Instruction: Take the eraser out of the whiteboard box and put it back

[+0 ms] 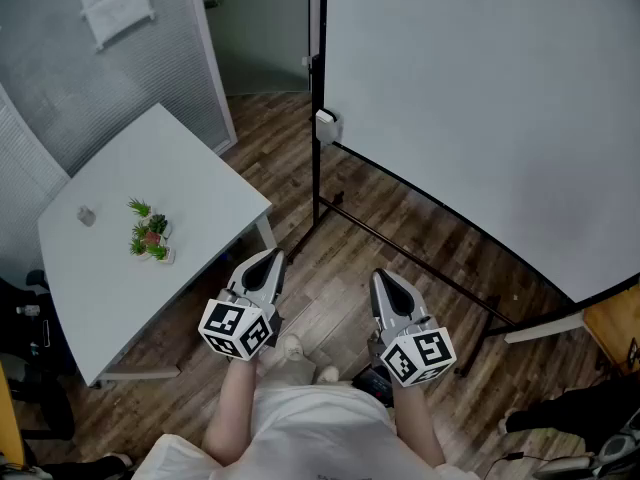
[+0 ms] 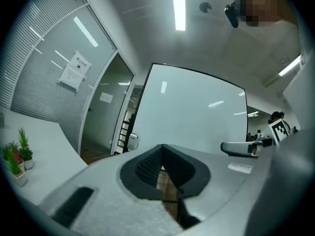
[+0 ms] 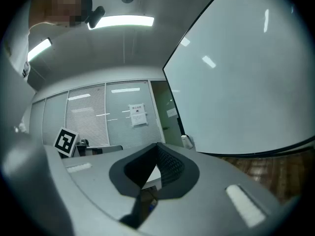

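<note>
A small white whiteboard box (image 1: 326,126) hangs on the black frame at the left edge of the big whiteboard (image 1: 480,118). The eraser itself cannot be made out. My left gripper (image 1: 268,260) and right gripper (image 1: 385,280) are held side by side close to my body, well short of the box, both shut with nothing between the jaws. The left gripper view shows its closed tips (image 2: 162,151) pointing level toward the box (image 2: 133,140). From the right gripper view, closed tips (image 3: 157,149) face the box (image 3: 187,141) beside the whiteboard (image 3: 246,82).
A white table (image 1: 110,268) with small potted plants (image 1: 150,233) stands at my left. The whiteboard's black floor bar (image 1: 420,263) runs across the wooden floor ahead. A glass partition and doorway (image 1: 260,28) lie beyond.
</note>
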`<state>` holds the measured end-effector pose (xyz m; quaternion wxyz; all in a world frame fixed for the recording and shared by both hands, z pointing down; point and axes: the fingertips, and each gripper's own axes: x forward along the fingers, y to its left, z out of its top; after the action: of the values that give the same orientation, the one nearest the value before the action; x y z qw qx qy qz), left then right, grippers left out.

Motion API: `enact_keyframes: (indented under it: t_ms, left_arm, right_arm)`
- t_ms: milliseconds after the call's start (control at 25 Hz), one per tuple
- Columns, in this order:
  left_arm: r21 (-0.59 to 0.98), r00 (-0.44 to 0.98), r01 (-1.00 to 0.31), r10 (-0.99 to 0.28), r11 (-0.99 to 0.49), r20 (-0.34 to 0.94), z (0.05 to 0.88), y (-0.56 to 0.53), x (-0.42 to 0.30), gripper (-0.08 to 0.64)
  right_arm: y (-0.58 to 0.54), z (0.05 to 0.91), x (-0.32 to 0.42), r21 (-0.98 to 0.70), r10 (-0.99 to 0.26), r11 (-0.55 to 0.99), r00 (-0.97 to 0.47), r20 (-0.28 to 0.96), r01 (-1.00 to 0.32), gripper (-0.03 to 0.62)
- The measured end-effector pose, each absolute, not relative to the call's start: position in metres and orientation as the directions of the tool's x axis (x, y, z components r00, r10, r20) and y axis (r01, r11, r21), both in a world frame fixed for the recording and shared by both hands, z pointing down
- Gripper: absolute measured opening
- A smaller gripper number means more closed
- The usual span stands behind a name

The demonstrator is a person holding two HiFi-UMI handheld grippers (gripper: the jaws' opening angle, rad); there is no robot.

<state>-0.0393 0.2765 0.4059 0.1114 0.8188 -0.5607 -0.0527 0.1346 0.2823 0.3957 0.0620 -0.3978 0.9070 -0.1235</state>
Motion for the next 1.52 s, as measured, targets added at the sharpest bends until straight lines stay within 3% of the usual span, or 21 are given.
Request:
enact_keyframes:
  t_ms: [320, 480, 560, 640, 760, 880, 1000, 1520]
  left_arm:
    - [0.247, 0.384, -0.899, -0.922, -0.361, 0.052, 0.408, 0.271, -0.03, 0.003]
    - [0.237, 0.384, -0.902, -0.921, -0.36, 0.062, 0.41, 0.267, -0.024, 0.015]
    - [0.253, 0.402, -0.893, -0.913, -0.372, 0.074, 0.412, 0.264, -0.018, 0.142]
    - [0.267, 0.415, -0.885, -0.906, -0.381, 0.082, 0.413, 0.261, -0.013, 0.225]
    - [0.241, 0.398, -0.898, -0.912, -0.367, 0.094, 0.413, 0.255, -0.015, 0.266]
    - [0.228, 0.385, -0.906, -0.918, -0.356, 0.098, 0.412, 0.243, -0.017, 0.285]
    - [0.23, 0.38, -0.908, -0.92, -0.351, 0.097, 0.414, 0.226, -0.021, 0.302]
    - [0.215, 0.434, -0.89, -0.892, -0.403, 0.124, 0.428, 0.067, -0.05, 0.314]
  right_arm:
    - [0.274, 0.397, 0.14, -0.264, -0.736, 0.652, -0.677, 0.0, -0.71, 0.01]
    - [0.279, 0.39, 0.138, -0.256, -0.692, 0.706, -0.72, -0.049, -0.661, 0.017]
    - [0.279, 0.392, 0.135, -0.228, -0.674, 0.723, -0.739, -0.021, -0.652, 0.098]
    - [0.276, 0.397, 0.137, -0.171, -0.683, 0.715, -0.73, 0.032, -0.677, 0.102]
    - [0.268, 0.402, 0.139, -0.159, -0.694, 0.704, -0.718, 0.059, -0.693, 0.173]
    - [0.254, 0.409, 0.141, -0.197, -0.687, 0.7, -0.723, 0.073, -0.686, 0.314]
    - [0.234, 0.413, 0.142, -0.202, -0.701, 0.686, -0.709, 0.075, -0.699, 0.367]
    - [0.084, 0.424, 0.095, -0.223, -0.719, 0.658, -0.688, 0.099, -0.719, 0.381]
